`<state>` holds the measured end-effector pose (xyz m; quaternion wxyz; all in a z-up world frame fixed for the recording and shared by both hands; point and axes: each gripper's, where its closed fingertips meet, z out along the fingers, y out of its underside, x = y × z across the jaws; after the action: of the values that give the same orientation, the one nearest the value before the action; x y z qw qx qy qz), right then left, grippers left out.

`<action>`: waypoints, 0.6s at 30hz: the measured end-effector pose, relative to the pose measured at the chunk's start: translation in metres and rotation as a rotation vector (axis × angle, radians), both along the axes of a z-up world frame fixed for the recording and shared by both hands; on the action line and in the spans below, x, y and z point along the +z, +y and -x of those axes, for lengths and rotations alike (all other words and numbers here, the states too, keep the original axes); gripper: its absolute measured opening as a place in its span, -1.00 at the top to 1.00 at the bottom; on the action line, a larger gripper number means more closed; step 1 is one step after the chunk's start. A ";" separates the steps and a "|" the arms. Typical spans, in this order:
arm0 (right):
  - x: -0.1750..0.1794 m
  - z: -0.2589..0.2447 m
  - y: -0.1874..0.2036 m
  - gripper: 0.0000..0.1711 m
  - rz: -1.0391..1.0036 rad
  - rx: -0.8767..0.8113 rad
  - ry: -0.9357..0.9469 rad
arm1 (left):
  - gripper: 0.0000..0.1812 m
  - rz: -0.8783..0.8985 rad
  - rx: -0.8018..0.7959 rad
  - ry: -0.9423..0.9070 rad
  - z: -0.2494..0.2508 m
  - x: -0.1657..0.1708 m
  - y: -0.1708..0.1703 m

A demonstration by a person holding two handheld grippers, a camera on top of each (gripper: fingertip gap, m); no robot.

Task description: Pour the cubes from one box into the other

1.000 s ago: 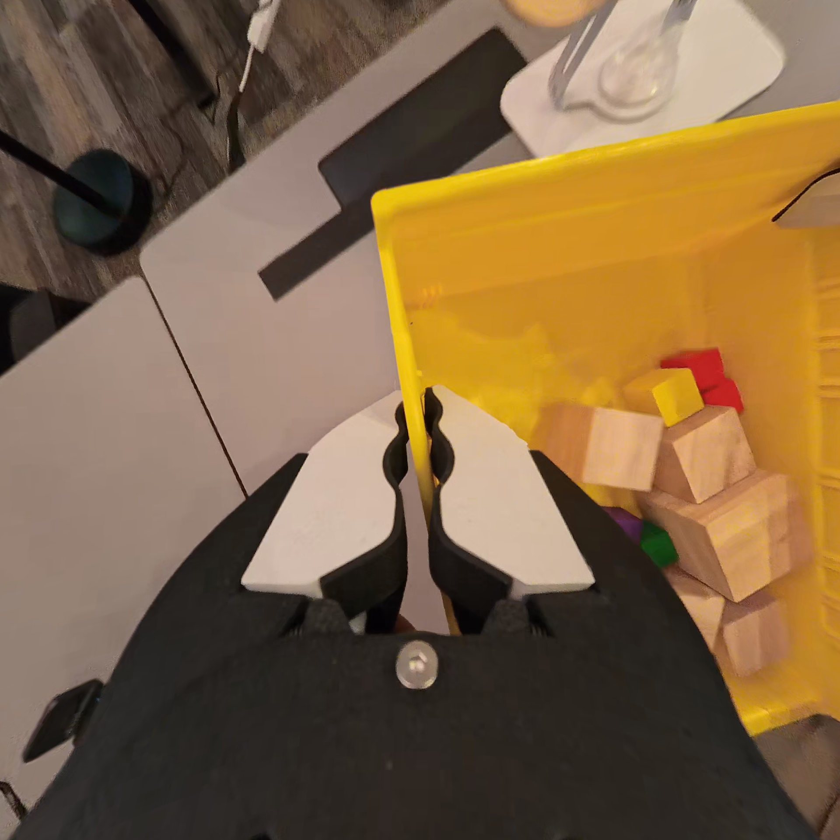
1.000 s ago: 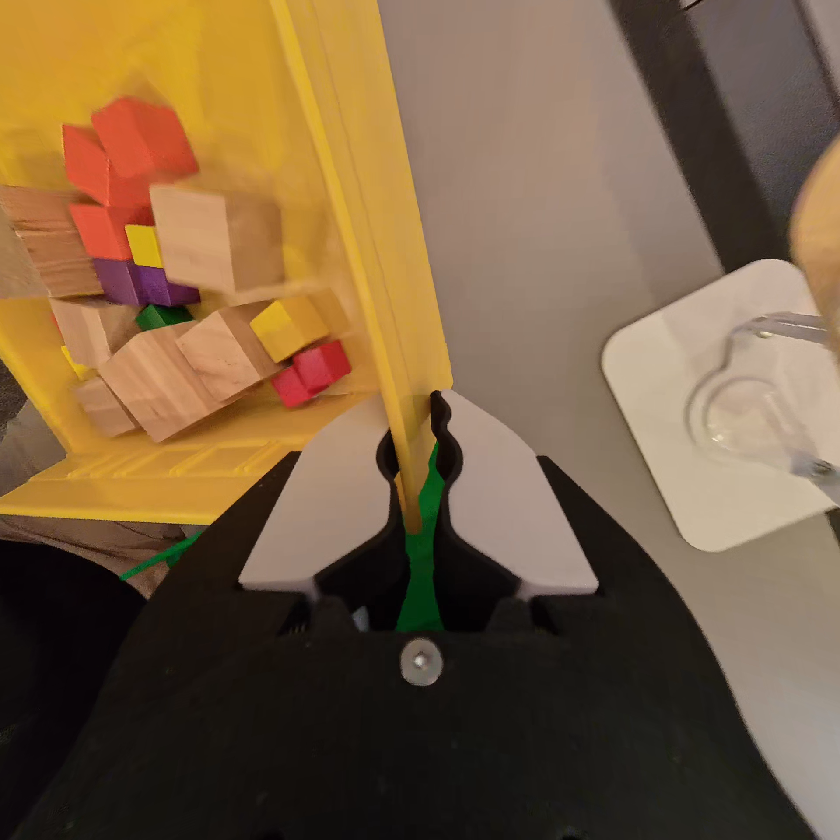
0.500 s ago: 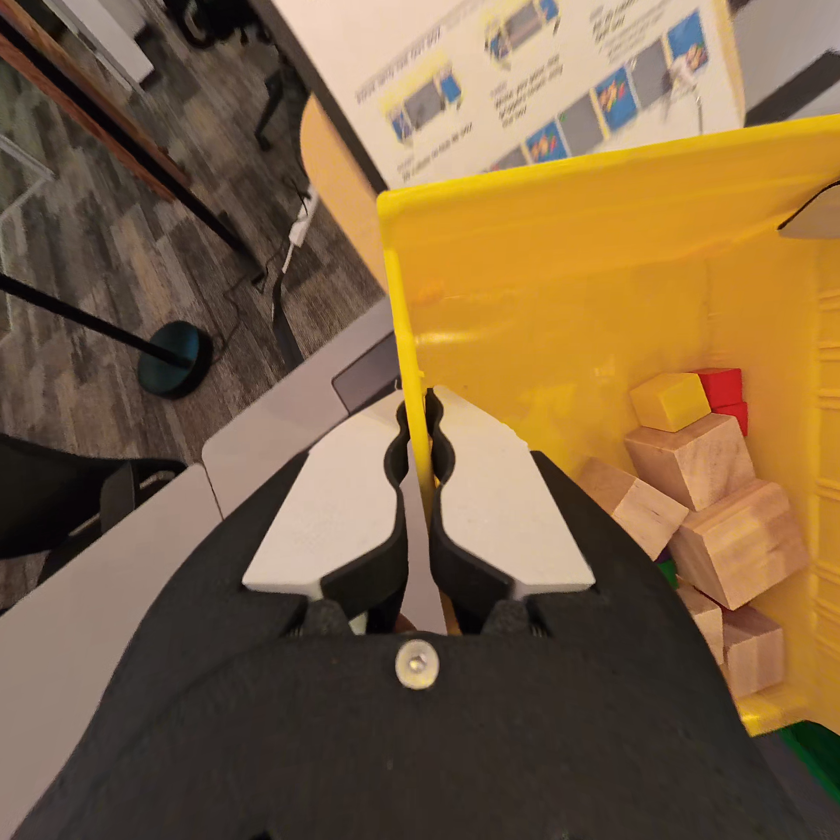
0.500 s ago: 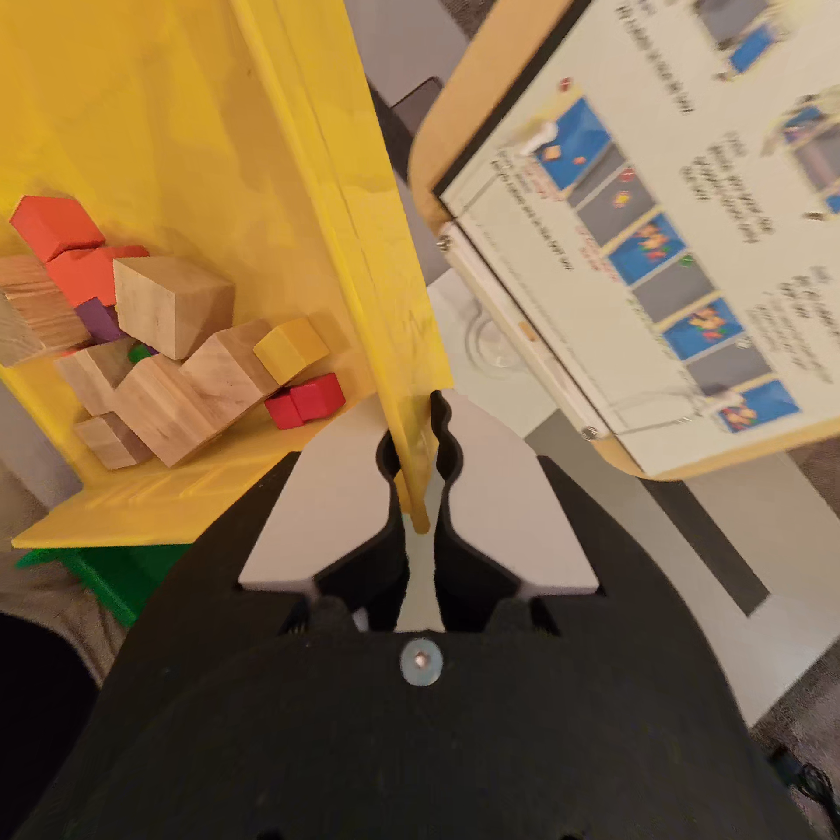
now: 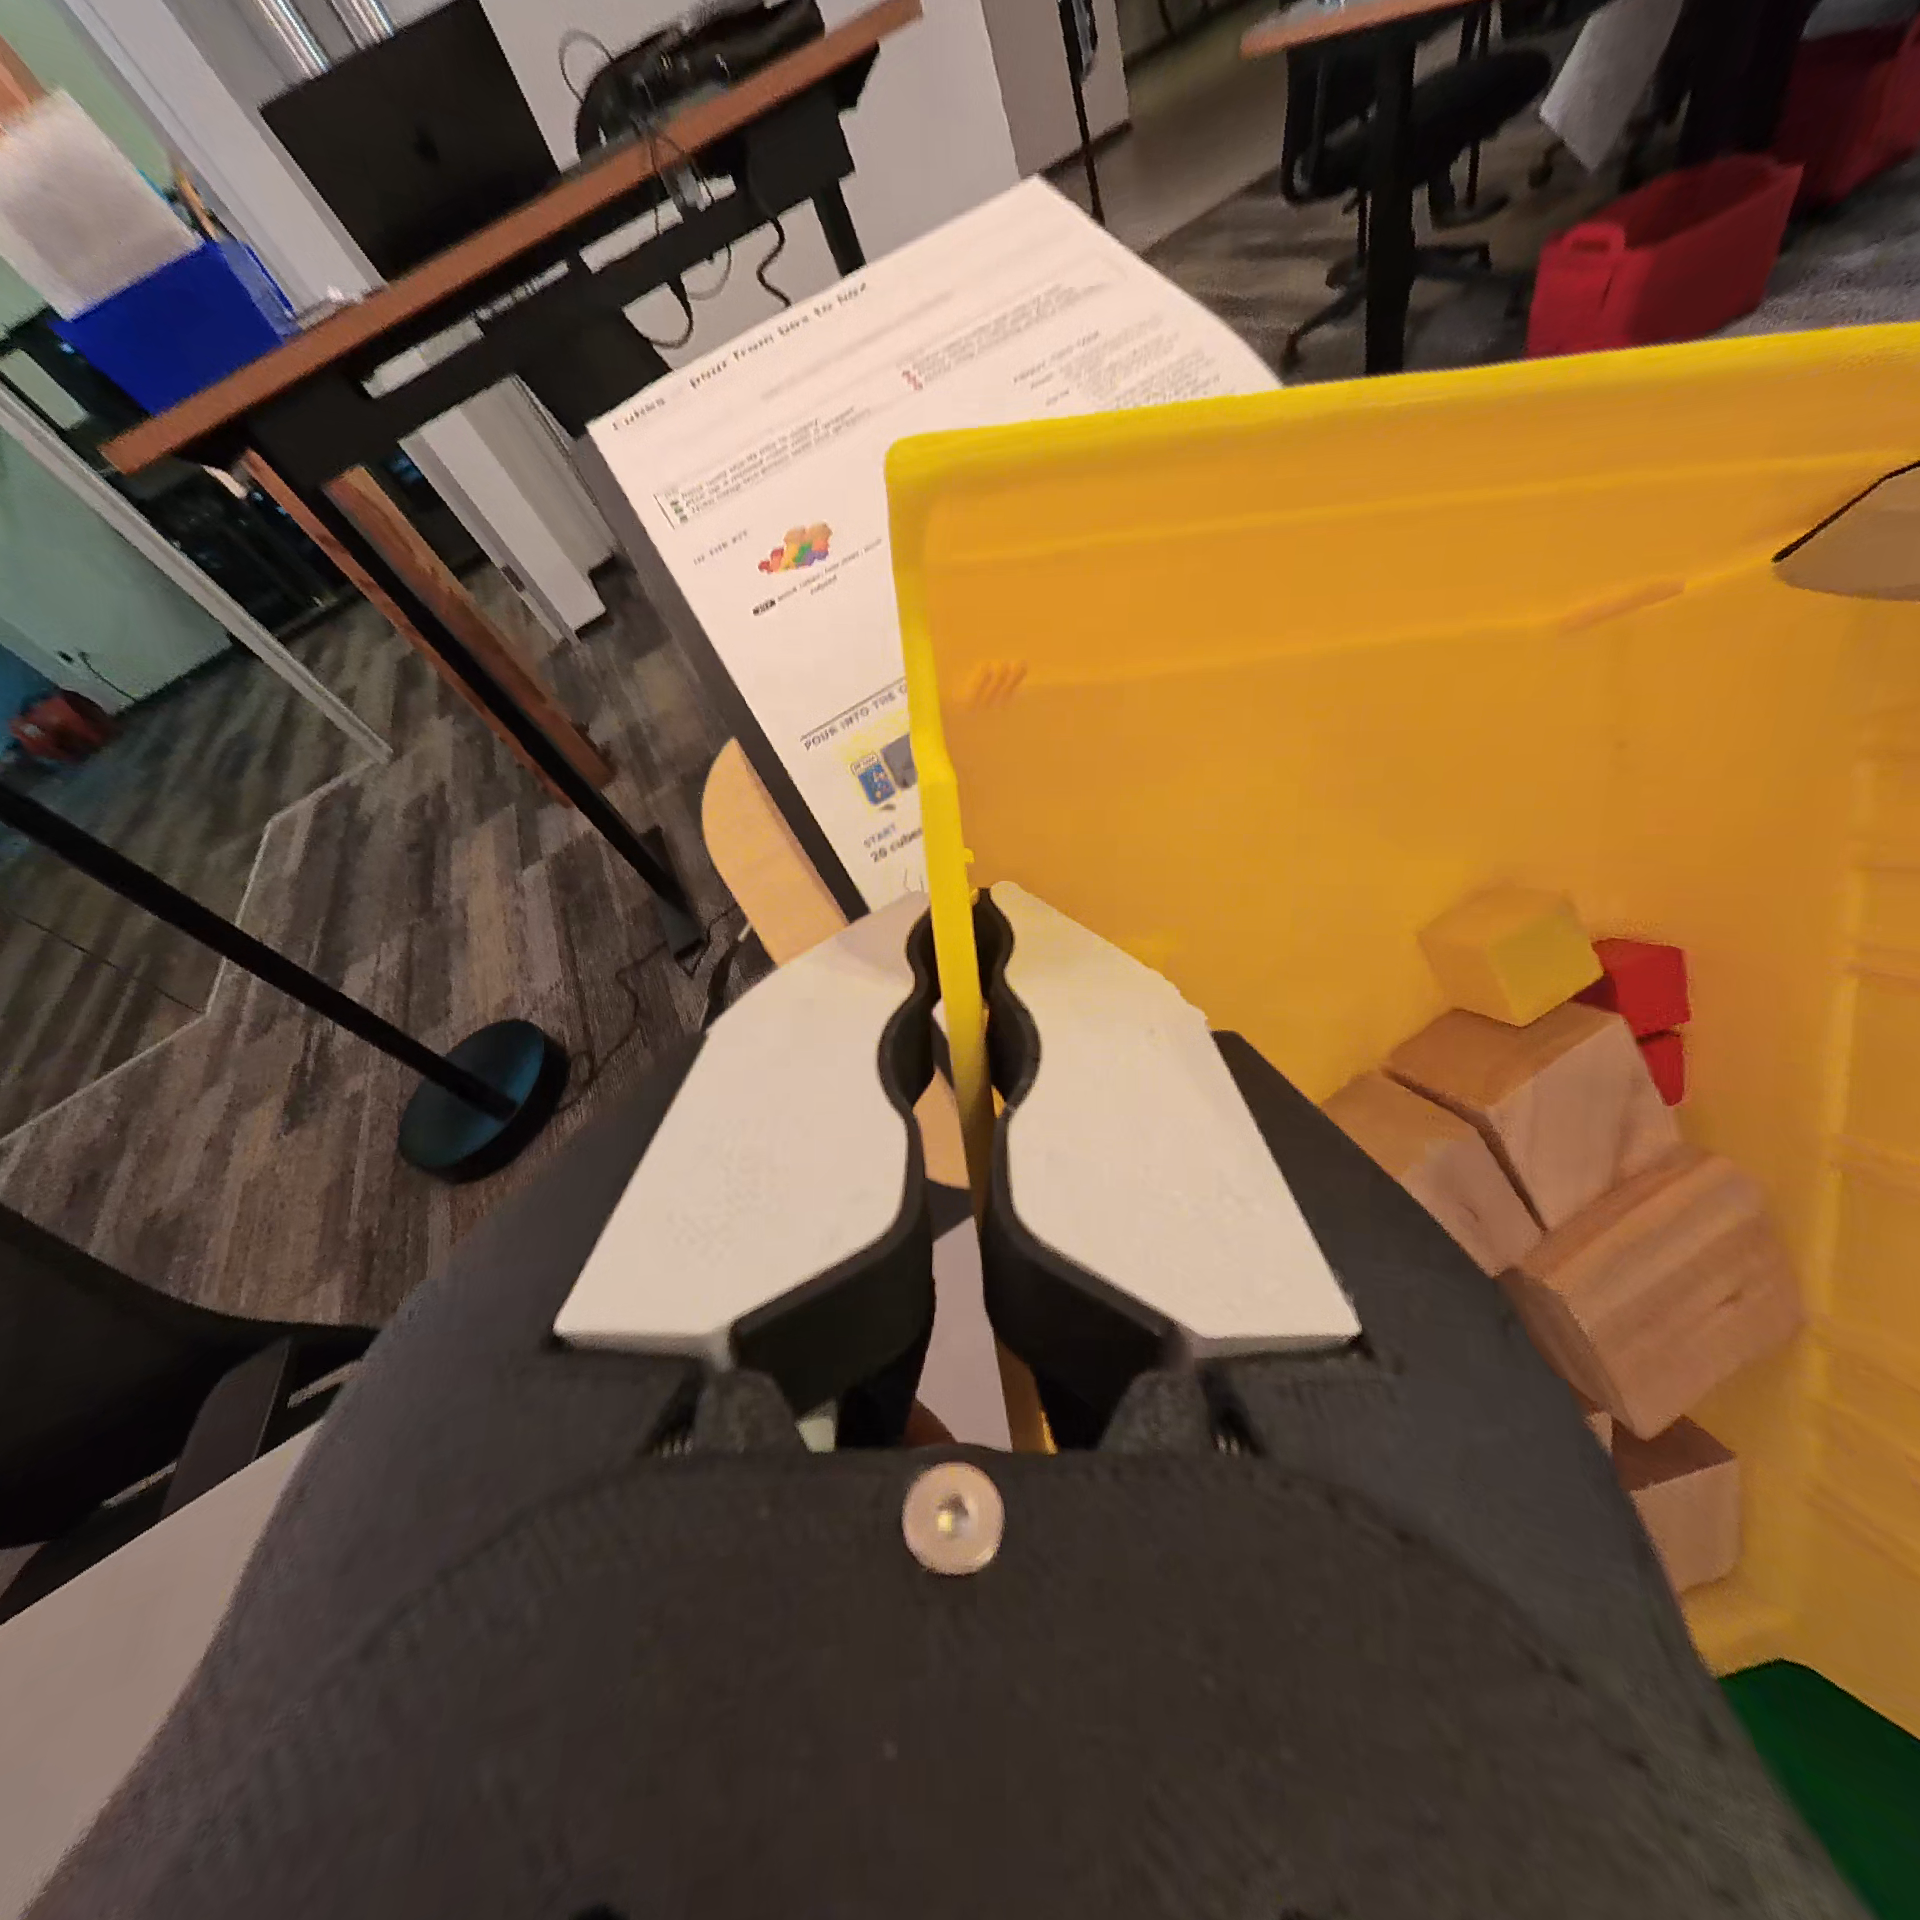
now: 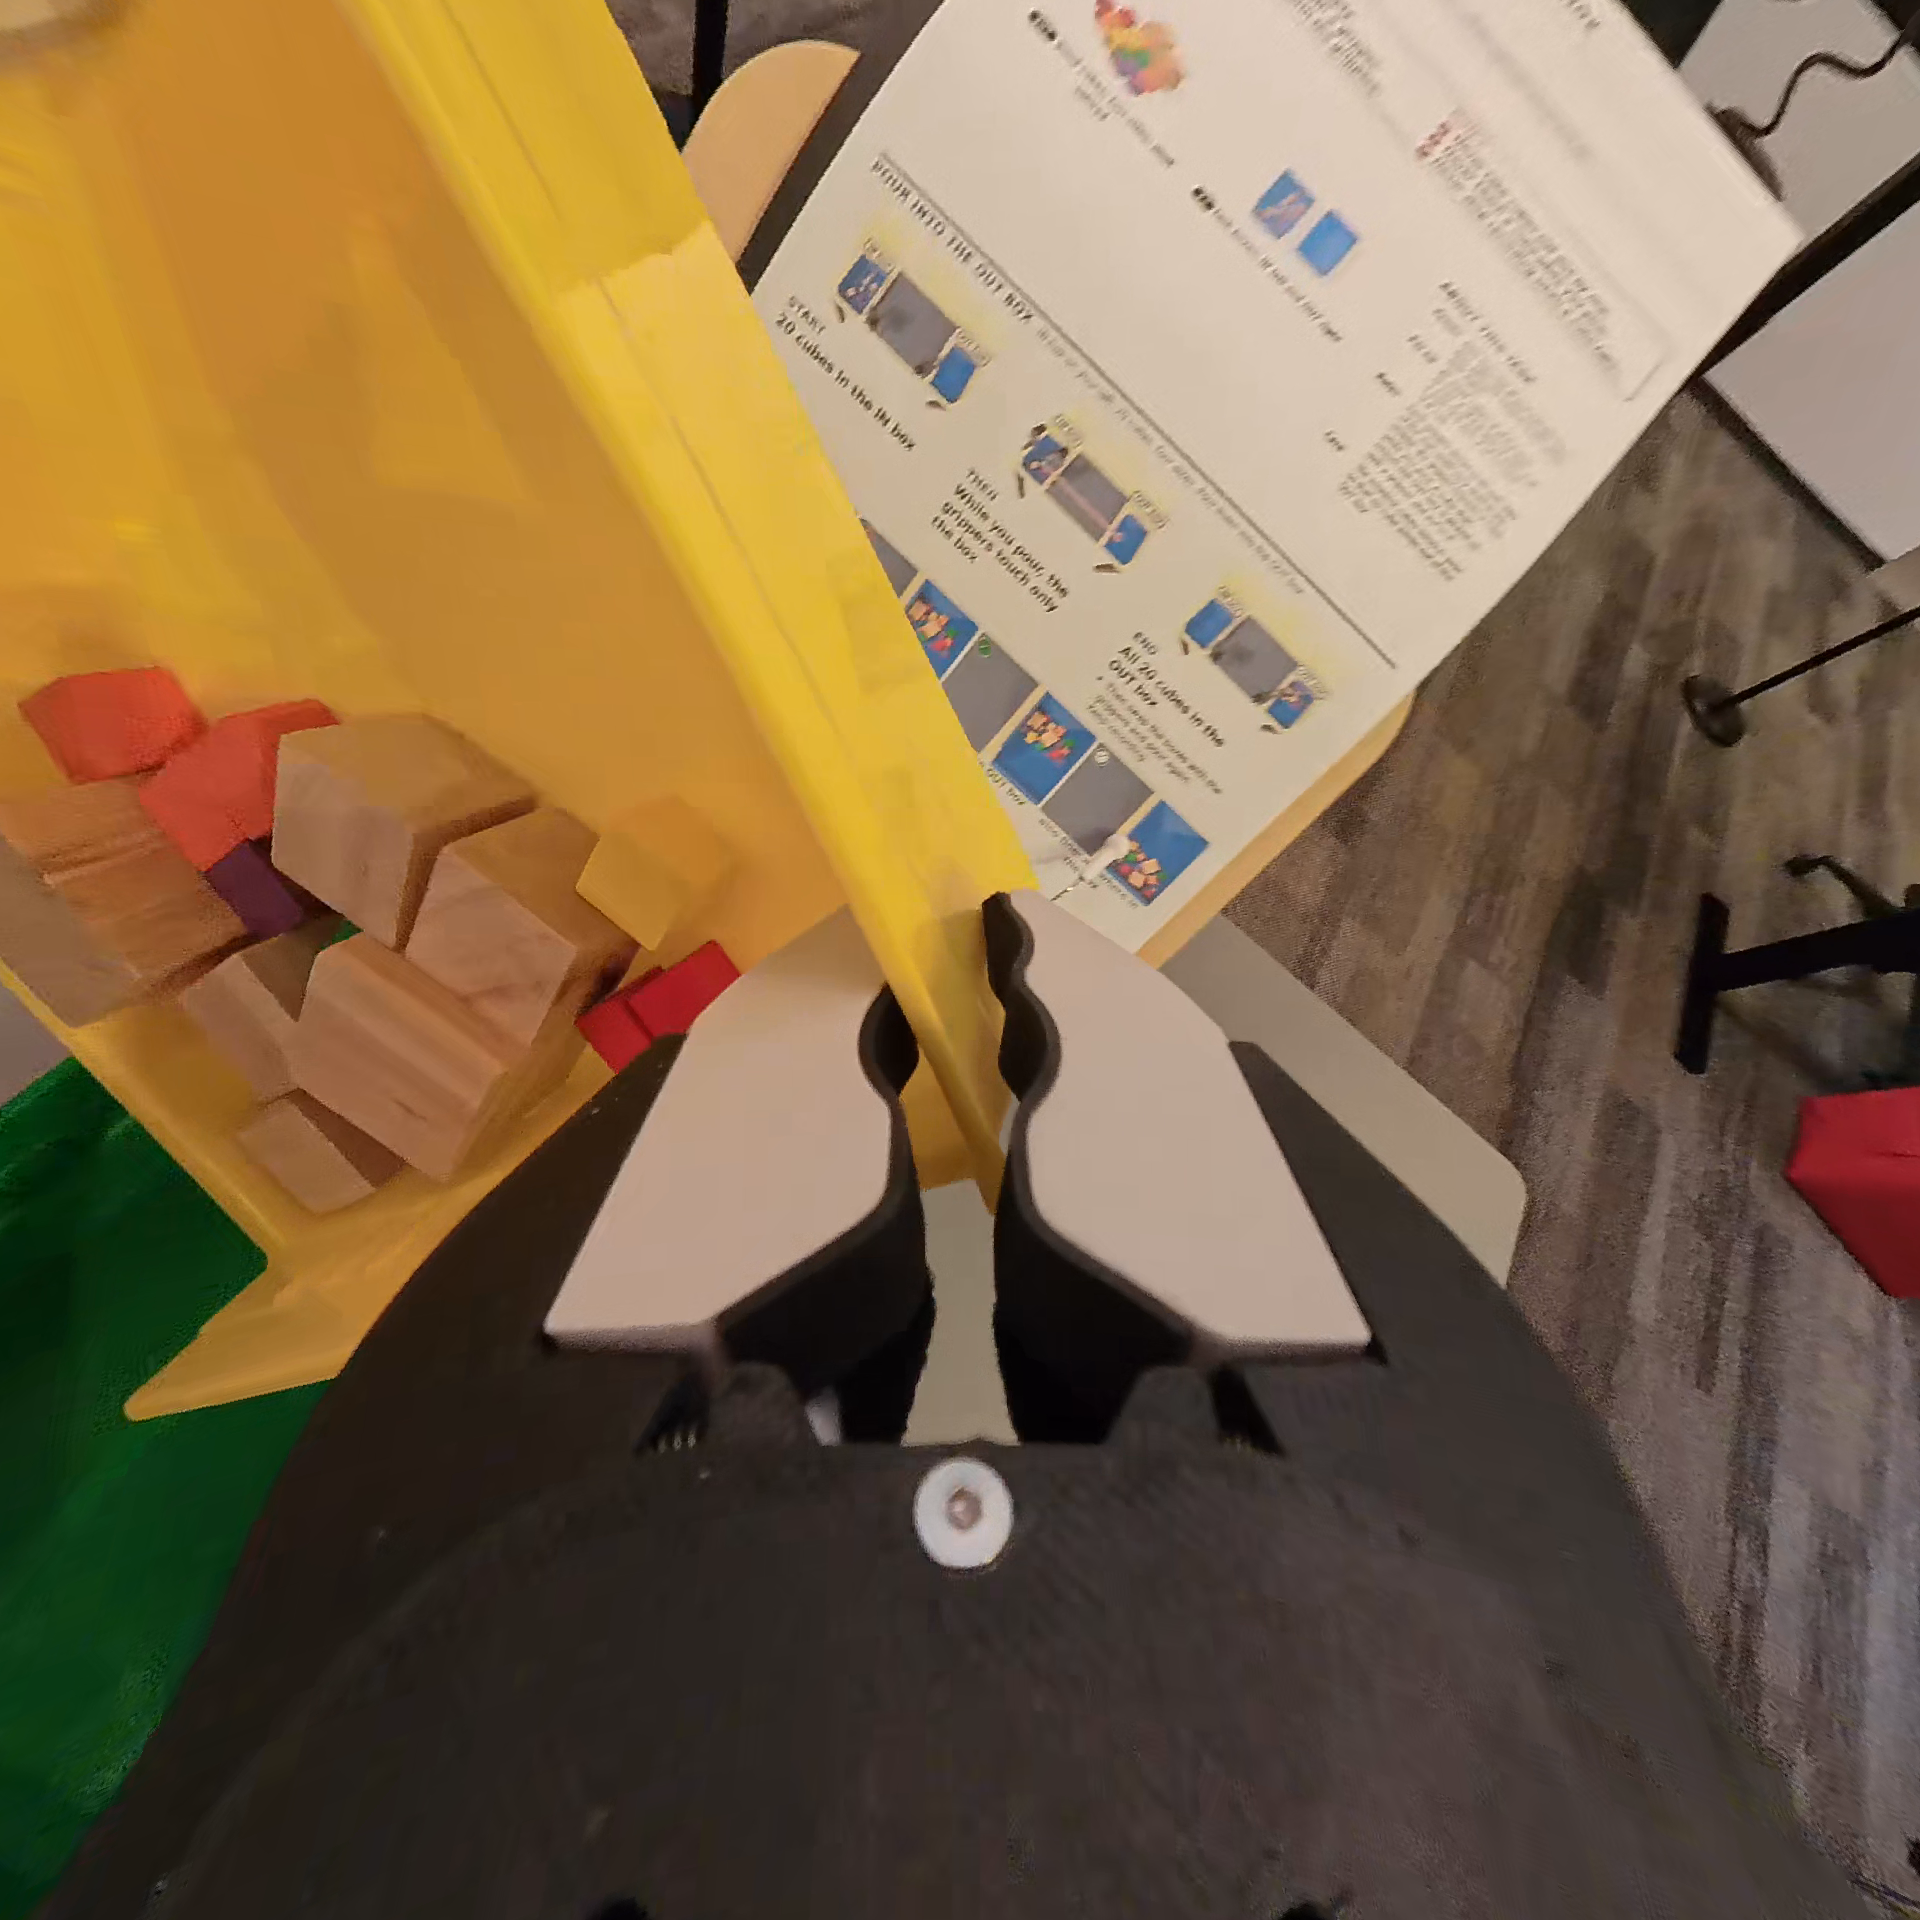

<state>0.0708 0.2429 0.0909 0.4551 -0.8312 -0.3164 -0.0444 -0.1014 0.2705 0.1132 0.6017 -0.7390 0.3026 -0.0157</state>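
Since the earlier frames, the yellow box (image 5: 1351, 665) has been raised and tipped further, so that the room beyond has come into view and the green box (image 6: 94, 1403) appears below its lower edge. Each side wall is clamped between jaws: the left gripper (image 5: 961, 1060) on one, the right gripper (image 6: 961, 1039) on the other. The cubes (image 6: 416, 935) are piled in the box's low corner: about six plain wooden ones, four red, one yellow and one purple can be counted. One instruction sheet (image 6: 1299, 364) stands behind.
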 end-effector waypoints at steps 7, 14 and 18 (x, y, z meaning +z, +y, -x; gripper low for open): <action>-0.003 -0.010 -0.004 0.92 -0.055 -0.025 -0.026 | 0.95 -0.044 -0.003 -0.057 -0.010 -0.009 -0.003; -0.004 -0.013 -0.007 0.91 -0.131 -0.028 -0.014 | 0.95 -0.131 -0.002 -0.069 -0.014 -0.010 -0.007; 0.000 -0.015 -0.009 0.91 -0.177 -0.028 -0.009 | 0.96 -0.181 0.011 -0.081 -0.015 -0.007 -0.013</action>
<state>0.0858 0.2340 0.0909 0.5246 -0.7918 -0.3019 -0.0823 -0.0863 0.2577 0.1066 0.6778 -0.6821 0.2741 -0.0147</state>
